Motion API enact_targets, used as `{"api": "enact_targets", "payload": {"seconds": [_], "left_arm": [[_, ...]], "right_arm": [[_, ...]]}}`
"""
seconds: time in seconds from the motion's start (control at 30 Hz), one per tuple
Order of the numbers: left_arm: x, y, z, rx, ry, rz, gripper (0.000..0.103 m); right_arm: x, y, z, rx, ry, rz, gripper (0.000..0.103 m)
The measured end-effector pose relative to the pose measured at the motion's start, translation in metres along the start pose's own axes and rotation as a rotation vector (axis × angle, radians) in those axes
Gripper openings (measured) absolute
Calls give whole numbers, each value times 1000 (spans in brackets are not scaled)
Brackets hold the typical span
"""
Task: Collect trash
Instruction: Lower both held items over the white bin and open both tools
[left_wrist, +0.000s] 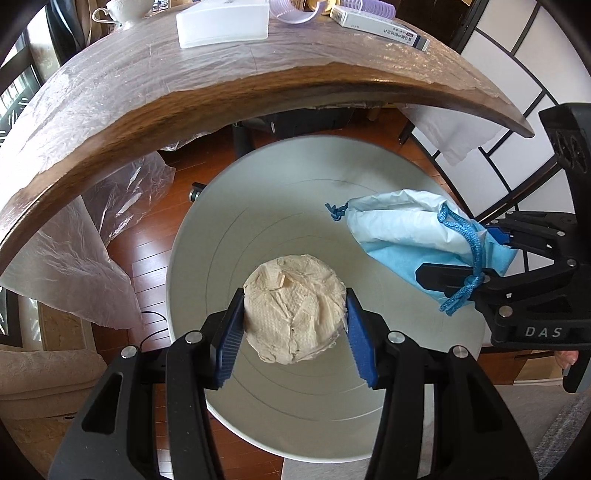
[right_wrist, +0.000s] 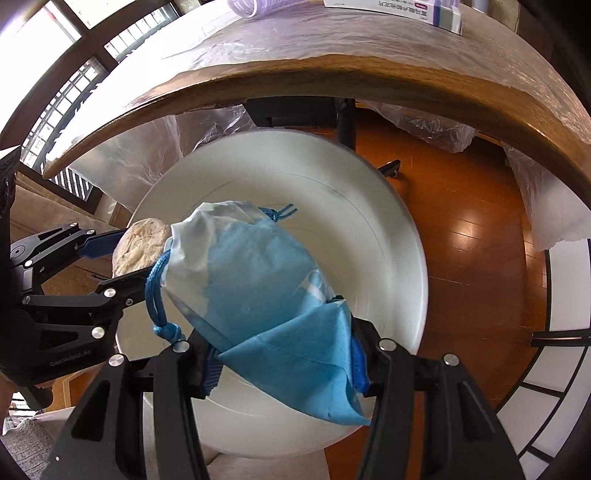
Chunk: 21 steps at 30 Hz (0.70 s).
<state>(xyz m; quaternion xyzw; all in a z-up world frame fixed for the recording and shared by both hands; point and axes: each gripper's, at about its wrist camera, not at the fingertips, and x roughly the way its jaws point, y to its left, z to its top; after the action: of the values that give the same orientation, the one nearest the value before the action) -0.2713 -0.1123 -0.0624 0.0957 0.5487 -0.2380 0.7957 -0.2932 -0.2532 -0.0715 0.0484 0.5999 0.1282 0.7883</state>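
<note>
The left gripper (left_wrist: 295, 325) is clamping a crumpled beige paper wad (left_wrist: 293, 308) between its blue pads (left_wrist: 360, 343), the jaws standing only as far apart as the wad is wide. In the left wrist view the wad is hanging at the centre of the frame, over the open mouth of a white bin (left_wrist: 258, 192) whose inner wall is filling the space behind it.

The right gripper (right_wrist: 284, 363) is pinching a blue and white drawstring pouch (right_wrist: 258, 280) by its lower end, with the cloth bunching between the two pads (right_wrist: 212, 373) and spilling past them toward 5 o'clock. The pouch is pointing up toward 11 o'clock in the right wrist view, and its blue cord (right_wrist: 157, 295) is looping down its left side to a knot at 9 o'clock. It too is hanging above the bin (right_wrist: 369, 192).

In the left view the right gripper (left_wrist: 476, 254) is entering from 3 o'clock with the pouch (left_wrist: 406, 229), just beside the wad but apart from it. In the right view the left gripper (right_wrist: 123, 254) is showing at 9 o'clock with the wad (right_wrist: 142, 243).

A wooden table (left_wrist: 155, 110) covered in clear film (left_wrist: 122, 206) is arching across 12 o'clock, above the bin. On it are sitting a white box (left_wrist: 221, 22), a teacup (left_wrist: 125, 13) and a carton (left_wrist: 380, 26). A wood floor (right_wrist: 472, 236) is lying beneath.
</note>
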Motion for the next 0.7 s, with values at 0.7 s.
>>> {"api": "enact_targets", "payload": {"seconds": [0.7], "left_arm": [[15,-2,9,12,25,14,53]], "right_arm": [[9,-2,6,-11,30,-5,53]]}}
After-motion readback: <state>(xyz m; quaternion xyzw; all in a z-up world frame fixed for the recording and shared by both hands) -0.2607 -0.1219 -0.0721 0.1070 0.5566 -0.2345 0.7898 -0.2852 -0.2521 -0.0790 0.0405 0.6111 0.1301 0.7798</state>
